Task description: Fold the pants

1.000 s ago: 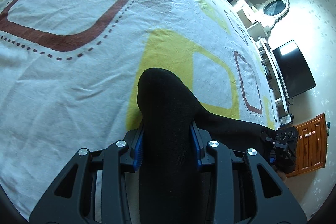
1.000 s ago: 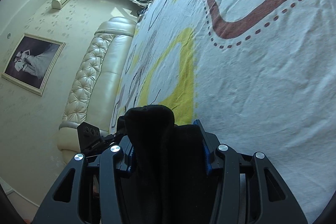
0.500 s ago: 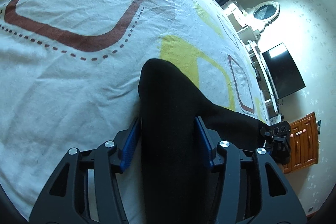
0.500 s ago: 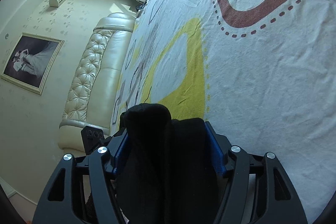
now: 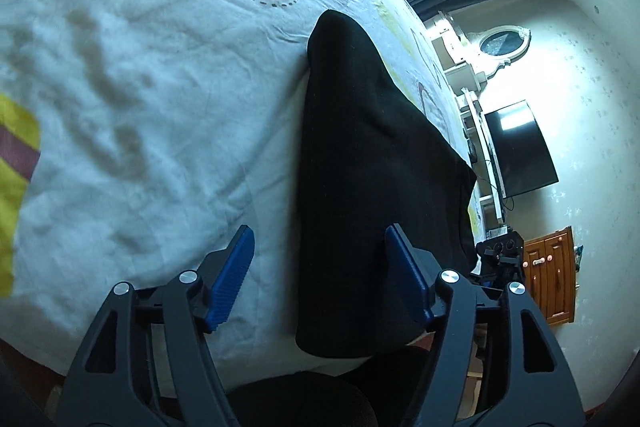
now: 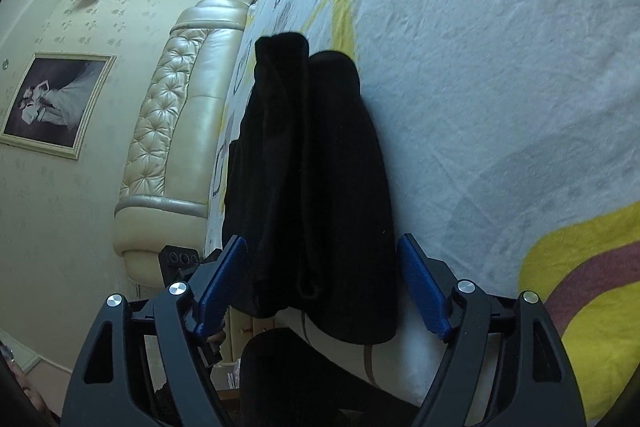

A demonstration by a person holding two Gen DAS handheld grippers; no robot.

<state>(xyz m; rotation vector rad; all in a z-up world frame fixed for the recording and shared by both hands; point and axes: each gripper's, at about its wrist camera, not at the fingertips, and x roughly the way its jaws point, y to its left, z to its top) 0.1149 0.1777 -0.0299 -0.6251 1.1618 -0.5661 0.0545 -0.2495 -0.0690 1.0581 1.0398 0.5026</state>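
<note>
I'm opening both grippers — the left gripper point(image 5: 320, 275) and right gripper point(image 6: 320, 281) have just been spreading, blue pads now clear of the black knit pants point(image 5: 372, 163) they were pinching. The bundle is lying released near the patterned white bedsheet's point(image 5: 140, 87) near edge — this fold looks placed.

Left tool point(image 5: 320, 275) just opening, right tool point(image 6: 322, 281) likewise, both angled downward

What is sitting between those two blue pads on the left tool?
In the left wrist view, the black pants and bare bedsheet lie between the open left gripper pads.
</note>
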